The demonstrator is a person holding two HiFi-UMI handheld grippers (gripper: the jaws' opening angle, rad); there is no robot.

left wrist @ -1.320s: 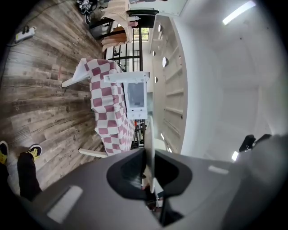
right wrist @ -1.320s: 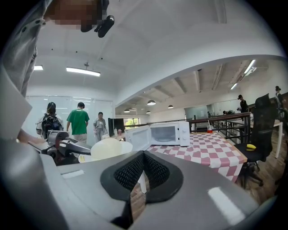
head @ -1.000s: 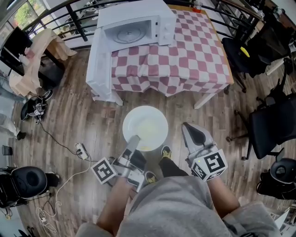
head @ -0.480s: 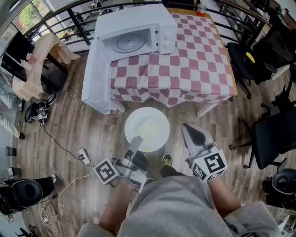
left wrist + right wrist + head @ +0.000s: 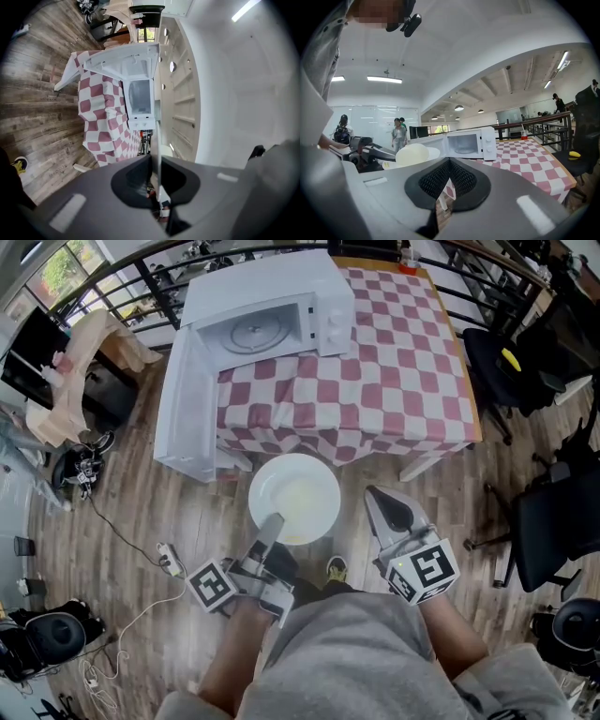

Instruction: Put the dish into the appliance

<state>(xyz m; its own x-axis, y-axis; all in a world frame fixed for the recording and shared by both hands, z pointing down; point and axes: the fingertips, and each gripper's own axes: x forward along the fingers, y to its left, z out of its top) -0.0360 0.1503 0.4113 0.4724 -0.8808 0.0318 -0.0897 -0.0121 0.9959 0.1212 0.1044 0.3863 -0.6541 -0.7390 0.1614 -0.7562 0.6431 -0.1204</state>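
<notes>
"Dish point(image 5: 293, 500): where is it?"
"Middle of the head view. It is a round white dish held over the wooden floor point(image 5: 122, 493), just below the hanging edge of the checkered tablecloth point(image 5: 394, 362). The left gripper point(image 5: 273, 522) is clamped tight on its near rim."
"And the right gripper point(image 5: 377, 498)?"
"Lower right of the dish, apart from it, jaws pressed together with nothing between them."
"The microwave point(image 5: 267, 310)?"
"Upper left, on the table, its door point(image 5: 187, 409) swung wide."

Dish point(image 5: 294, 499) before microwave point(image 5: 272, 310) on table point(image 5: 394, 371)
</notes>
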